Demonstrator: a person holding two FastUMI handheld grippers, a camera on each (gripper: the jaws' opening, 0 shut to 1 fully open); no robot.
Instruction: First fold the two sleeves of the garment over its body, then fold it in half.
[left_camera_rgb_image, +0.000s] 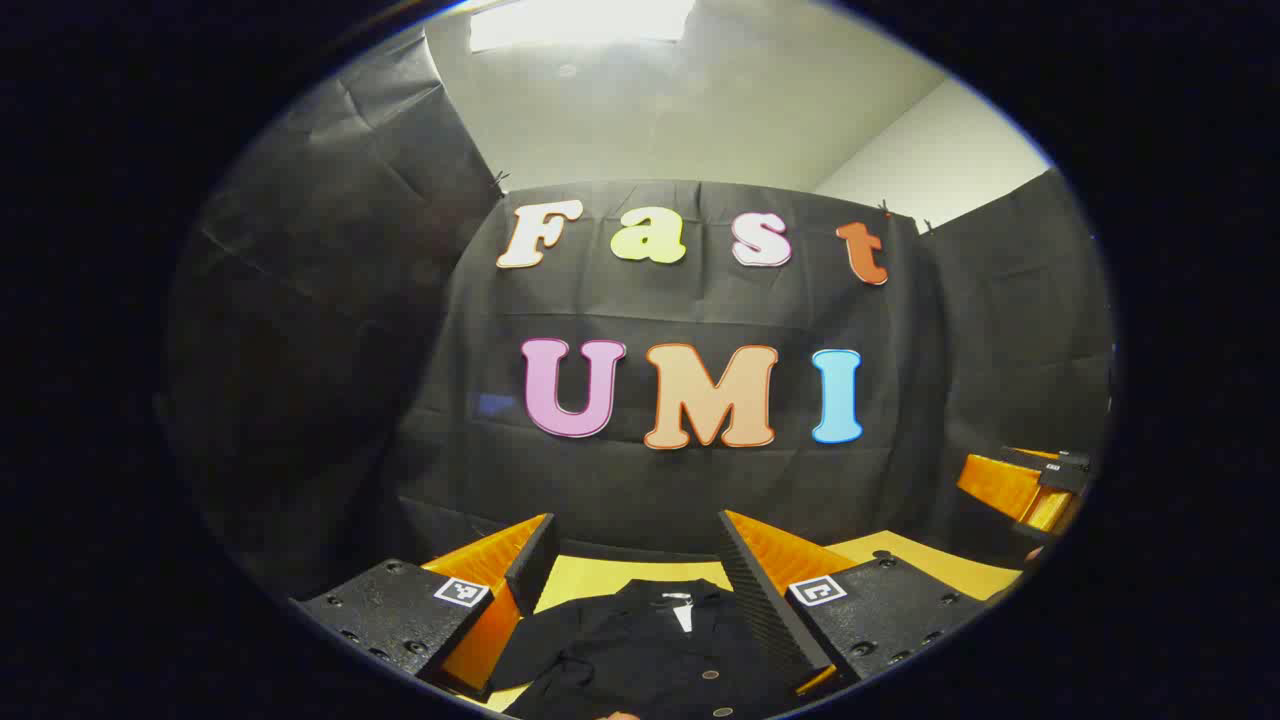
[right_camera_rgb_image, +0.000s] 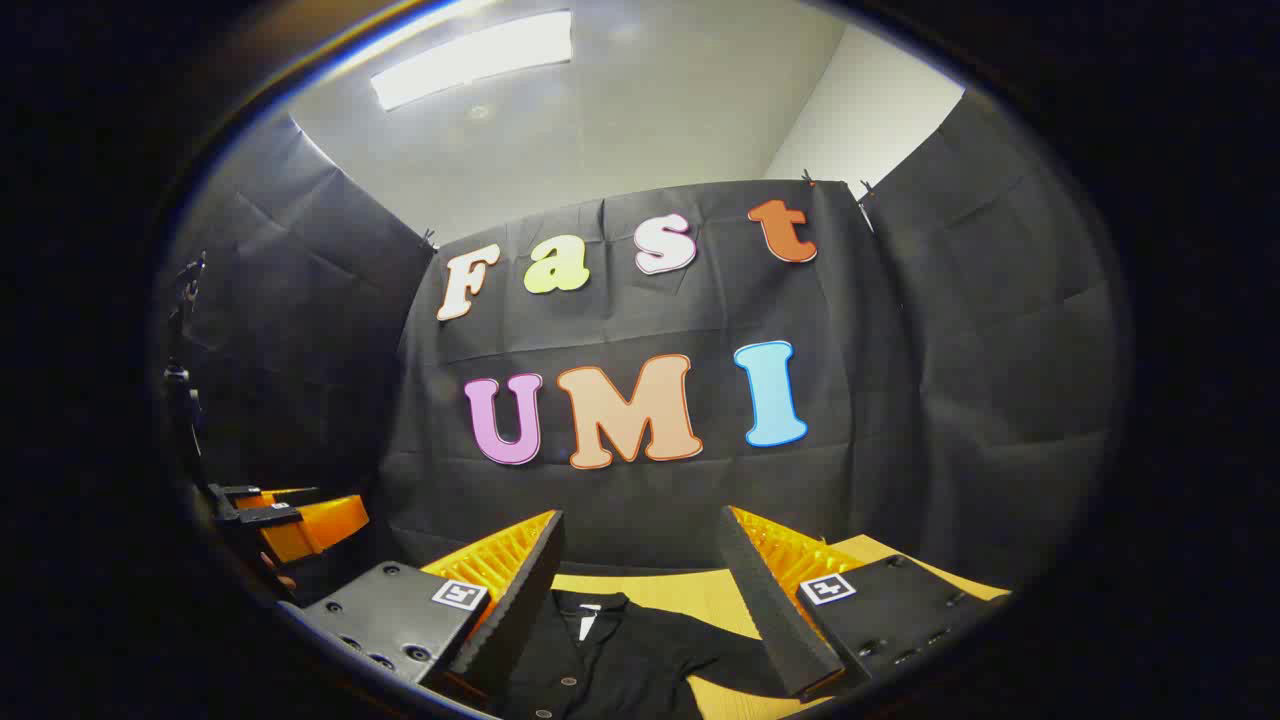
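A black buttoned garment (left_camera_rgb_image: 650, 650) lies spread on the yellow table (left_camera_rgb_image: 590, 578), collar toward the far wall. My left gripper (left_camera_rgb_image: 640, 555) hangs open above its collar and left shoulder, holding nothing. In the right gripper view the same garment (right_camera_rgb_image: 620, 660) shows its collar and one sleeve (right_camera_rgb_image: 725, 665) reaching out to the right. My right gripper (right_camera_rgb_image: 640, 560) is open above it, its fingers apart and nothing between them. The right gripper (left_camera_rgb_image: 1030, 485) also appears at the far right of the left gripper view, and the left gripper (right_camera_rgb_image: 285, 520) at the far left of the right gripper view.
The booth's black cloth wall (left_camera_rgb_image: 700, 480) stands just behind the table's far edge. Bare table (right_camera_rgb_image: 890, 560) runs to the right of the garment. A dark stand or pole (right_camera_rgb_image: 185, 400) rises at the far left of the right gripper view.
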